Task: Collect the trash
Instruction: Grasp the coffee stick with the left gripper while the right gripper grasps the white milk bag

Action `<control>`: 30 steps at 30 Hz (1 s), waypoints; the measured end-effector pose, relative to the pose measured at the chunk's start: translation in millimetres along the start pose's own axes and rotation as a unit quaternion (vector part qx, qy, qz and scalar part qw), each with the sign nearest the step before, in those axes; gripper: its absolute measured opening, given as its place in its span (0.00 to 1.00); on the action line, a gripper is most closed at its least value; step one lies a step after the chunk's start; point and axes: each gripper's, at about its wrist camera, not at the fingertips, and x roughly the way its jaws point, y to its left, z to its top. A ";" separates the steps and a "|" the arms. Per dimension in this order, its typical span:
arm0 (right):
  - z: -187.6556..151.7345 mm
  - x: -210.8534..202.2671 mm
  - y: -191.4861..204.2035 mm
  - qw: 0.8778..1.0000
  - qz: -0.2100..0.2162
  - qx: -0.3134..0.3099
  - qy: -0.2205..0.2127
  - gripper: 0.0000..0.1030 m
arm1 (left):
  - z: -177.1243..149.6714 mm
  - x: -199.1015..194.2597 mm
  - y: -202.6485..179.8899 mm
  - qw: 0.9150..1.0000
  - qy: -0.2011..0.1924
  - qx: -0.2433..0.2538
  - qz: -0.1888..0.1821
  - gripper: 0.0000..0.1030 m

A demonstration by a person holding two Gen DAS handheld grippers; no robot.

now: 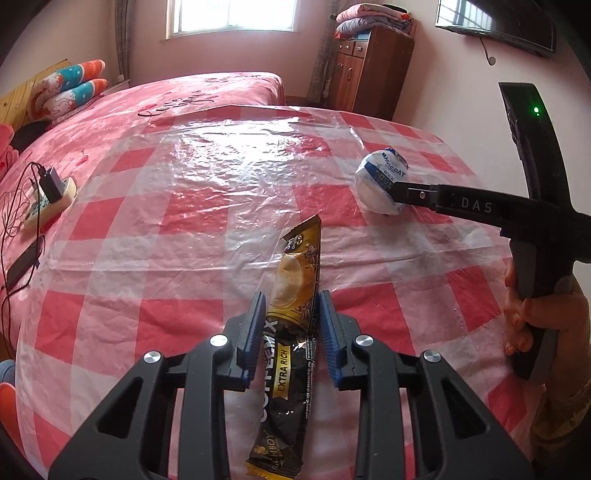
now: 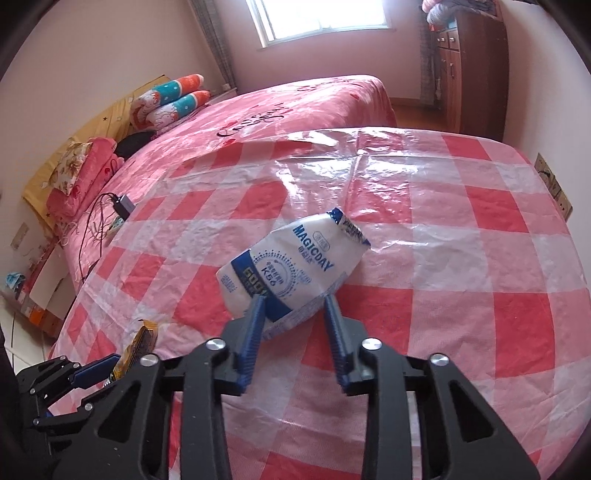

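A table under a red-and-white checked cloth (image 1: pixel 177 317) with a clear plastic cover fills the foreground of a pink-walled bedroom. Nearest, the left gripper (image 1: pixel 291 301) has its blue-padded fingers (image 1: pixel 255 328) pinching a black-and-gold coffee-mix sachet (image 1: pixel 291 332) that lies lengthwise on the cloth. To its right, the right gripper (image 2: pixel 293 302) is closed on the near end of a white-and-blue tissue pack (image 2: pixel 295 264), also resting on the table. A hand (image 1: pixel 524 310) grips that tool's handle. Beyond stand a pink bed (image 2: pixel 295 107), stacked pillows (image 1: pixel 74 88), a window (image 1: pixel 232 18) and a brown wooden cabinet (image 1: pixel 365 70).
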 end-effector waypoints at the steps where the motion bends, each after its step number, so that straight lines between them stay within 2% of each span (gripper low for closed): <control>1: -0.8 -0.5 1.1 1.000 0.000 -0.002 0.001 0.32 | -0.6 -0.7 1.6 1.000 0.000 -0.003 0.000 0.30; 3: -2.7 -1.6 -0.4 1.000 -0.002 0.005 0.002 0.34 | -1.8 -2.4 5.3 1.000 0.001 -0.008 0.001 0.30; 5: -3.3 -1.4 -4.5 1.000 0.001 0.018 0.005 0.51 | -2.9 -3.7 9.5 1.000 0.001 -0.013 0.002 0.30; 7: -1.0 -1.8 -7.4 0.999 0.009 0.035 0.006 0.73 | -3.8 -4.6 15.0 1.000 -0.001 -0.021 0.003 0.30; 9: 2.0 -0.8 -8.3 0.999 0.007 0.050 0.007 0.79 | -4.4 -5.0 19.5 1.000 -0.003 -0.028 0.001 0.30; 16: 19.5 16.4 -0.1 0.997 -0.011 0.071 0.017 0.84 | -6.6 -8.3 34.5 0.999 -0.008 -0.052 -0.014 0.29; 21: 27.4 35.0 21.1 0.997 -0.074 0.015 0.017 0.84 | -9.4 -12.4 48.7 0.998 -0.010 -0.068 -0.015 0.29; 23: 27.3 41.2 30.4 0.996 -0.088 -0.013 0.016 0.79 | -10.5 -13.6 53.2 0.997 -0.010 -0.074 -0.017 0.29; 25: 26.5 43.3 39.8 0.994 -0.105 -0.038 0.017 0.54 | -10.3 -14.2 56.3 0.997 -0.011 -0.078 -0.017 0.29; 26: 26.0 44.4 42.4 0.993 -0.107 -0.046 0.018 0.50 | -10.8 -14.7 58.1 0.997 -0.012 -0.079 -0.018 0.29; 28: 24.8 46.0 46.8 0.992 -0.105 -0.059 0.019 0.35 | -11.6 -15.6 60.5 0.996 -0.012 -0.082 -0.020 0.29; 30: 21.9 45.5 49.2 0.992 -0.104 -0.068 0.020 0.28 | -12.5 -16.9 63.1 0.996 -0.013 -0.086 -0.025 0.29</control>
